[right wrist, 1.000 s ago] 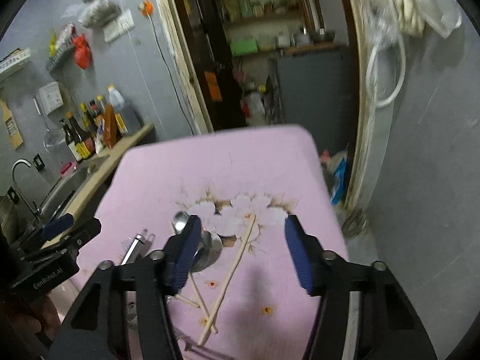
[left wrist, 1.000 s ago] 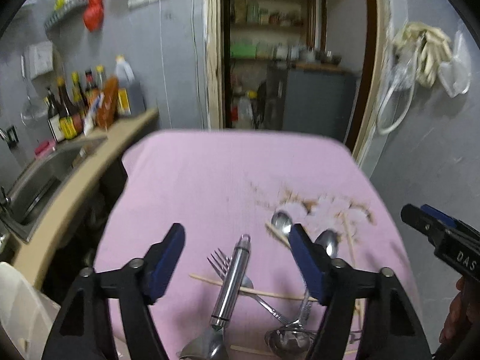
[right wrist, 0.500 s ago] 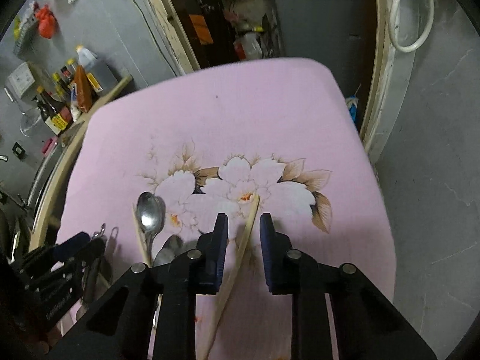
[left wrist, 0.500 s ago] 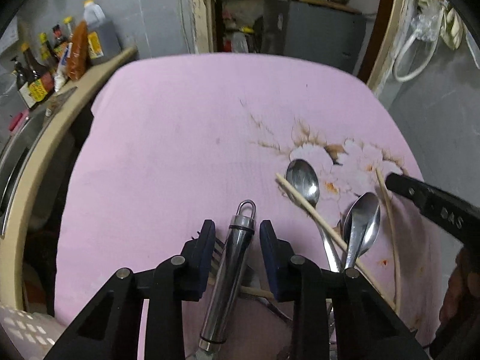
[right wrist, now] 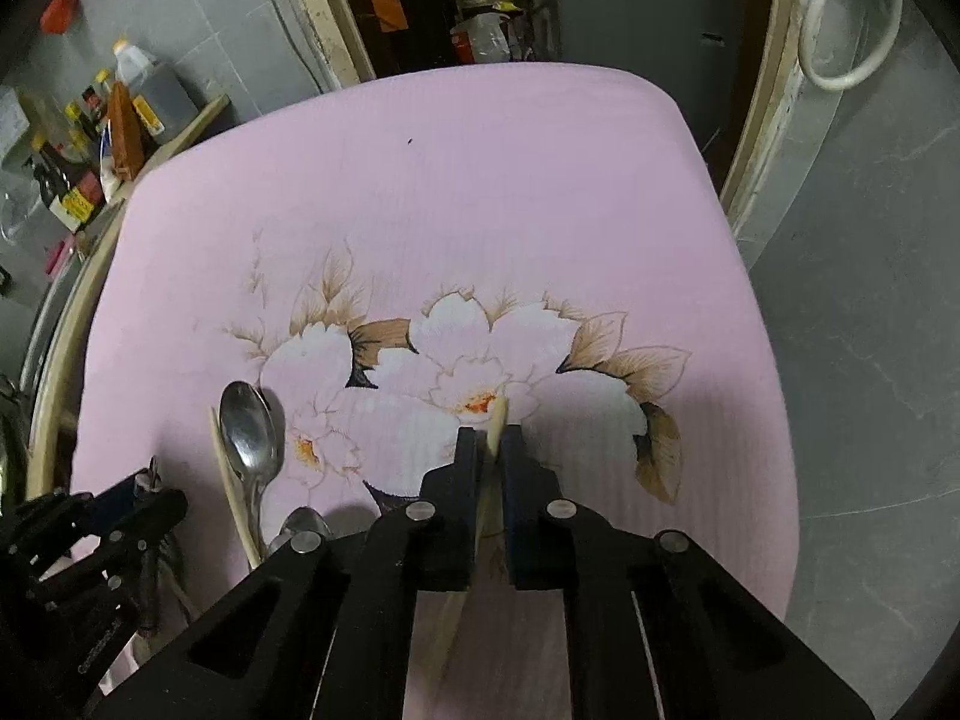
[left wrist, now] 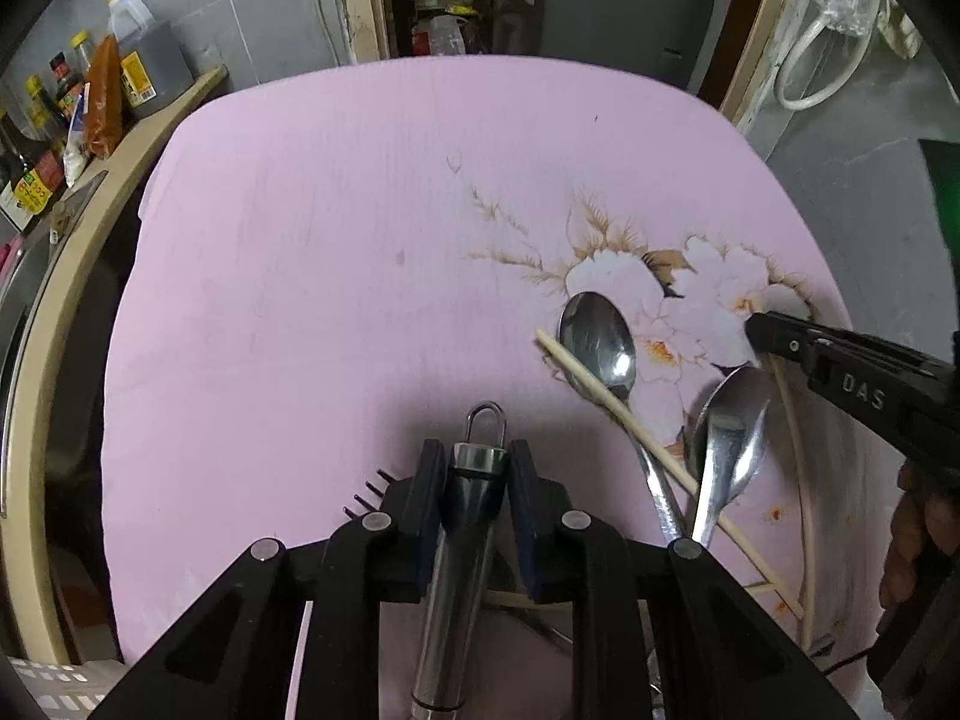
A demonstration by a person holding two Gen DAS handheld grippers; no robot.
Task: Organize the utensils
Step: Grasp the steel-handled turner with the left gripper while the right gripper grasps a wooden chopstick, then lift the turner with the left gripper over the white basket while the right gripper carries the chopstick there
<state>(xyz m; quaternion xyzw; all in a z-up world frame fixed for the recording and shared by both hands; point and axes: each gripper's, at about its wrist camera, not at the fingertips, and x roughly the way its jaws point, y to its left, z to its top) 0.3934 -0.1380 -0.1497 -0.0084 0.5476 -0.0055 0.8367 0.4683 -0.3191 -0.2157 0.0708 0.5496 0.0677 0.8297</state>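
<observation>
Left tongs [left wrist: 477,498]: nearly closed, pads pressed on both sides of a steel handle [left wrist: 456,570] with a hanging loop at its far end. Handle lies on the pink cloth [left wrist: 336,276], pointing to 12 o'clock. Its near end is cut off by the frame edge; what tool it belongs to cannot be told.

Fork [left wrist: 367,495]: only the tine tips show, at 10 o'clock from the left tongs; the rest is hidden under the left finger.

Spoons: two. Spoon one [left wrist: 600,339] lies bowl up at 1 o'clock from the left tongs. Spoon two [left wrist: 729,426] lies to its right; handle ends of both hidden behind the tongs body.

Chopsticks: two clearly seen. Chopstick one [left wrist: 630,420] crosses spoon one's handle diagonally. Further pale sticks near the bottom edge are too hidden to count.

Right tongs [right wrist: 491,459]: almost fully closed on chopstick two [right wrist: 495,426], whose tip pokes out toward 12 o'clock over the flower print [right wrist: 468,372]; the stick's lower length is mostly hidden.

Bottles [right wrist: 78,138] stand at 10 o'clock on the counter [left wrist: 120,162]; count unclear.
</observation>
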